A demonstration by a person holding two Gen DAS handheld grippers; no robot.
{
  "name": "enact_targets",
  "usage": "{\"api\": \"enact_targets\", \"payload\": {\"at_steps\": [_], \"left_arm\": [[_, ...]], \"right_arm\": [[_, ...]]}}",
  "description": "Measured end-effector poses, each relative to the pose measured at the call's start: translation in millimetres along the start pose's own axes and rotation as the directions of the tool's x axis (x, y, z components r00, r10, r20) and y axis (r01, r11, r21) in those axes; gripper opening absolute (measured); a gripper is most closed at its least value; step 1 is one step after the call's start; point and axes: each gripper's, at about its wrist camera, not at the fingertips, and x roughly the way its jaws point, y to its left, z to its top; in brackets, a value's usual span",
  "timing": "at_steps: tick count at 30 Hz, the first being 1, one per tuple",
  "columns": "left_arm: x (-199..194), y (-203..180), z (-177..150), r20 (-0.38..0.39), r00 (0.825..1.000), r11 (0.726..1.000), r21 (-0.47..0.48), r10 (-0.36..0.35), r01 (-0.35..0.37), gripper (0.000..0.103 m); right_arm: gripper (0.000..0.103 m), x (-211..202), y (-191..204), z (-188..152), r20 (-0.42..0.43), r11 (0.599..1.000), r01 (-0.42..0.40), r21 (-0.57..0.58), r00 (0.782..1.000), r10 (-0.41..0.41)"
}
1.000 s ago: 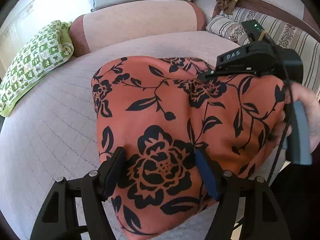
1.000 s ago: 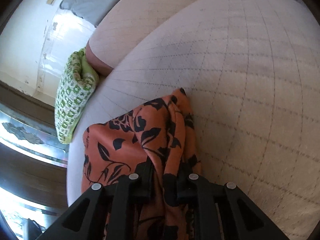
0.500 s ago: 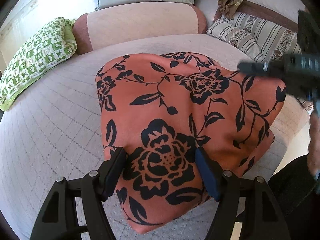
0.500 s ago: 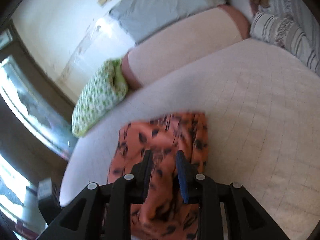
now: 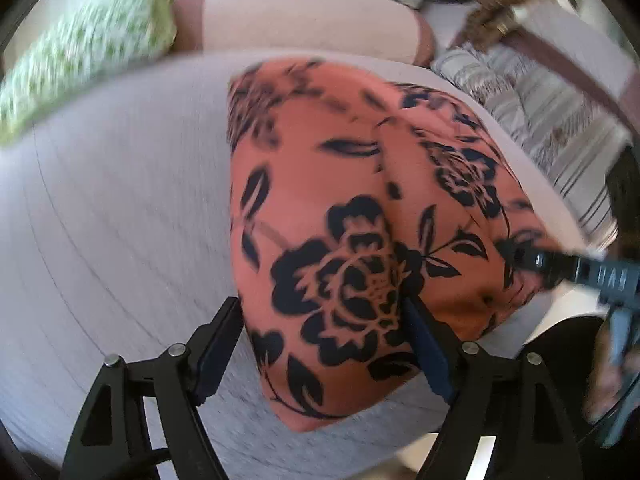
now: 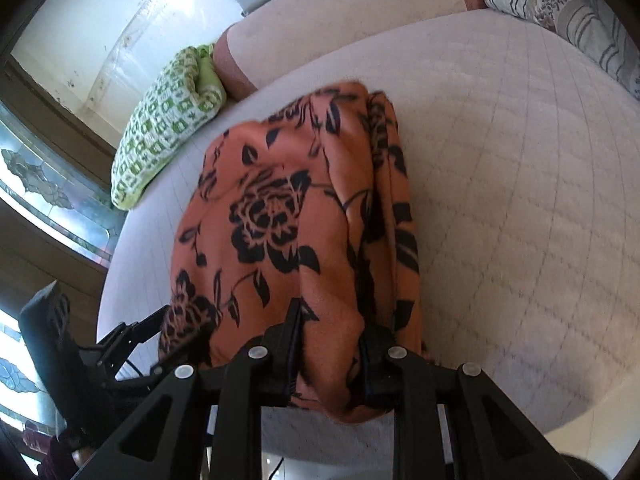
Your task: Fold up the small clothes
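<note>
Across the bed (image 6: 520,200), cloth (image 5: 340,240) folded over from 3 o'clock by right gripper (image 6: 330,344), fingers clamped on its bunched edge; left gripper (image 5: 324,344) fingers just spread wider, astride its near corner, apparently letting go; under-layers hidden, left view blurred.

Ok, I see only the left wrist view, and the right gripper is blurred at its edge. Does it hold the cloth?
Observer: Yes, the right gripper is shut on a bunched fold of the orange floral cloth.
Operator: Is the cloth flat on that side?
Observer: No, along its right edge it lies gathered in several lengthwise folds.
</note>
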Motion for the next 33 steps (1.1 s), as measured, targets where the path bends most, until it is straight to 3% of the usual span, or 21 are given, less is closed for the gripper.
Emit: {"api": "enact_targets", "payload": {"at_steps": [4, 8, 12, 16, 19, 25, 29, 31, 33], "left_arm": [[-0.8, 3.4, -3.2, -0.011, 1.0, 0.999, -0.017, -0.029, 0.029, 0.082], [-12.0, 6.3, 3.7, -0.06, 0.996, 0.997, -0.052, -0.062, 0.059, 0.081], [-45.3, 5.6, 22.6, 0.033, 0.999, 1.0, 0.006, -0.02, 0.02, 0.08], [-53.5, 12.4, 51.3, 0.081, 0.996, 1.0, 0.002, 0.025, -0.026, 0.08], [-43.6, 13.4, 62.7, 0.076, 0.994, 0.997, 0.015, 0.072, -0.074, 0.08], [-13.1, 8.0, 64.8, 0.014, 0.994, 0.993, 0.038, 0.112, -0.112, 0.08], [9.2, 8.0, 54.0, -0.045, 0.991, 0.992, 0.04, 0.125, -0.123, 0.081], [14.3, 8.8, 52.1, -0.038, 0.991, 0.991, 0.035, 0.127, -0.126, 0.085], [19.7, 9.5, 50.5, -0.045, 0.991, 0.991, 0.024, 0.13, -0.129, 0.085]], "right_arm": [[0.025, -4.1, 7.2, -18.2, -0.009, 0.999, 0.032, -0.033, 0.999, -0.033], [0.025, -5.7, 1.2, -18.2, -0.025, 1.0, 0.004, 0.003, 1.0, -0.004], [0.025, -16.7, 3.5, -5.6, -0.033, 1.0, 0.0, -0.024, 0.999, -0.001], [0.026, -45.5, 8.8, 24.2, 0.072, 1.0, -0.021, -0.008, 0.997, 0.022], [0.028, -51.9, 21.7, 49.9, 0.135, 0.999, 0.018, -0.028, 0.991, -0.014], [0.028, -5.7, 30.0, 104.1, 0.087, 1.0, 0.017, 0.004, 0.996, -0.017], [0.028, 35.7, 9.4, 129.5, 0.048, 0.995, -0.003, 0.098, 0.999, -0.002], [0.027, 69.3, -9.3, 133.7, -0.014, 0.987, 0.002, 0.161, 1.0, 0.0], [0.027, 80.2, -19.6, 132.2, 0.018, 0.986, -0.021, 0.168, 1.0, 0.019]]}}
